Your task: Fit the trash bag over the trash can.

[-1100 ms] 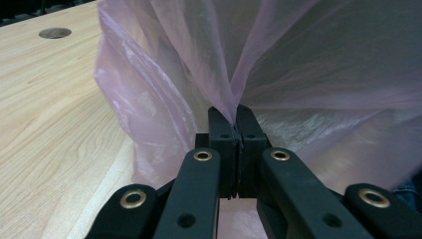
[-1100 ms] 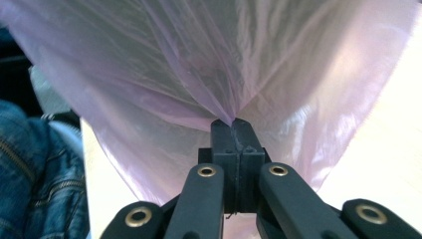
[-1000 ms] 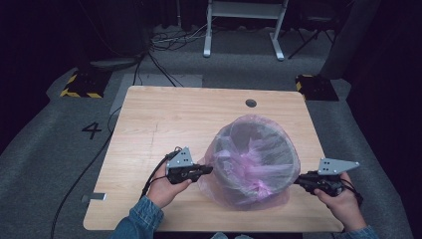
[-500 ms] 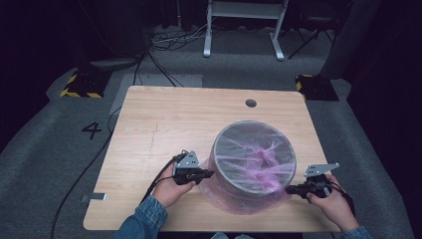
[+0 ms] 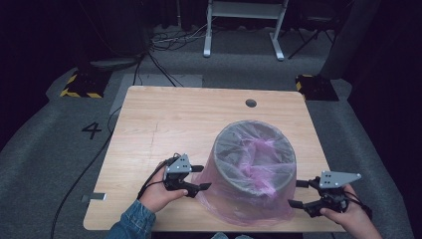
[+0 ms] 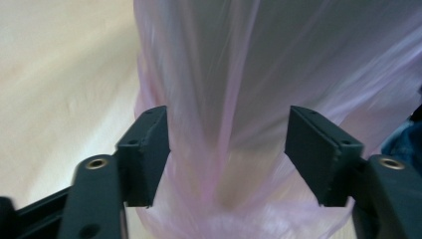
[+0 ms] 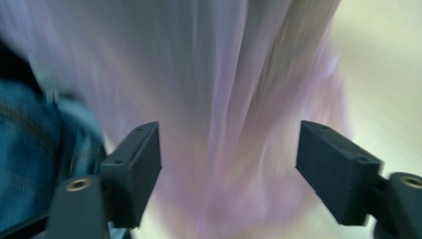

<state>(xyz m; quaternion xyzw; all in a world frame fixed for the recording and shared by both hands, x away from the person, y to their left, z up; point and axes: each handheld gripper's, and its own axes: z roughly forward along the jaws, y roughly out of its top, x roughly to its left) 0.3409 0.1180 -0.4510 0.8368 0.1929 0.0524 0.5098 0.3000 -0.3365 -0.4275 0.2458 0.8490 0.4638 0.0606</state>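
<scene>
**Both grippers spread beside the lined bin**

At the near edge of the wooden table (image 5: 164,124), the person's two hands hold the grippers on either side of a grey waste bin (image 5: 234,172). The left gripper (image 5: 200,178) sits at the bin's left flank; its jaws have just been opening and now stand spread, with loose pink film lying between them but not pinched, as the left gripper view shows (image 6: 226,149). The right gripper (image 5: 297,194) sits at the bin's lower right; its jaws have likewise just been opening and stand wide apart, pressing on nothing, the film blurred ahead of them in the right gripper view (image 7: 229,159).

The bin stands upright on the near right part of the table. A translucent pink bag (image 5: 259,164) lines it, folded over the rim and draping down the outside to the tabletop.

Farther back, a round cable hole (image 5: 251,103) sits near the table's far edge. Beyond it, a white frame (image 5: 244,25) stands on the grey floor.
</scene>
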